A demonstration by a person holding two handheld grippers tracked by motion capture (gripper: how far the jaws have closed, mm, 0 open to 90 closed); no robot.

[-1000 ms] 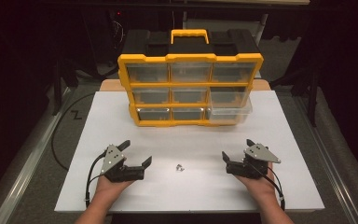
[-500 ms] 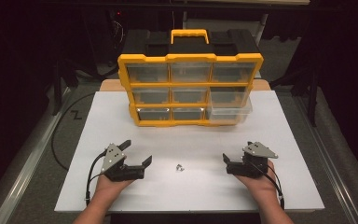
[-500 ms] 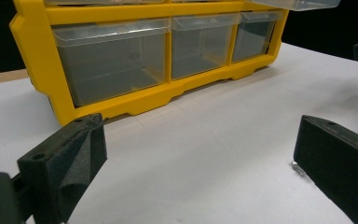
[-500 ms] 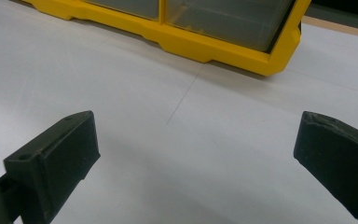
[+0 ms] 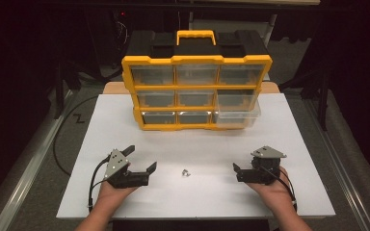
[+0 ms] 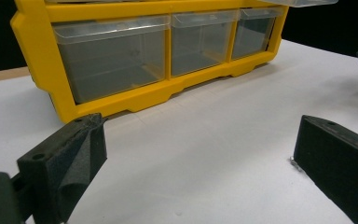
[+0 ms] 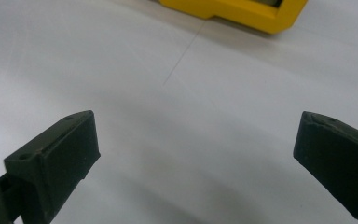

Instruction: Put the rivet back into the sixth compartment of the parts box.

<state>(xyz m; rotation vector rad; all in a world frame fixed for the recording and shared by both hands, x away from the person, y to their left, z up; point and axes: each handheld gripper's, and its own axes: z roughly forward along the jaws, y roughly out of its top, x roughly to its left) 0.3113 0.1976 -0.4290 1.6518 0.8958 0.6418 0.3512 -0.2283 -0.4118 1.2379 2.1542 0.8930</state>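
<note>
A yellow drawer organizer [image 5: 196, 82] with clear drawers stands at the back of the white board. Its bottom right drawer [image 5: 236, 118] is pulled partly out. A small metal part [image 5: 185, 172] lies on the board between my two grippers. My left gripper [image 5: 141, 157] rests open at the front left, jaws pointing toward the part. In the left gripper view the open gripper [image 6: 200, 154] faces the organizer's bottom row [image 6: 135, 98], and the metal part [image 6: 292, 161] peeks out beside the right jaw. My right gripper [image 5: 236, 172] sits open at the front right and holds nothing [image 7: 196, 144].
The white board [image 5: 289, 144] covers the table, with bare surface in front of the organizer. Black cables [image 5: 72, 130] run along the left side by a metal rail. The organizer's corner [image 7: 242, 14] shows at the top of the right gripper view.
The right gripper has shifted slightly and rolled a little in the hand. The left gripper and the metal part stay where they were.
</note>
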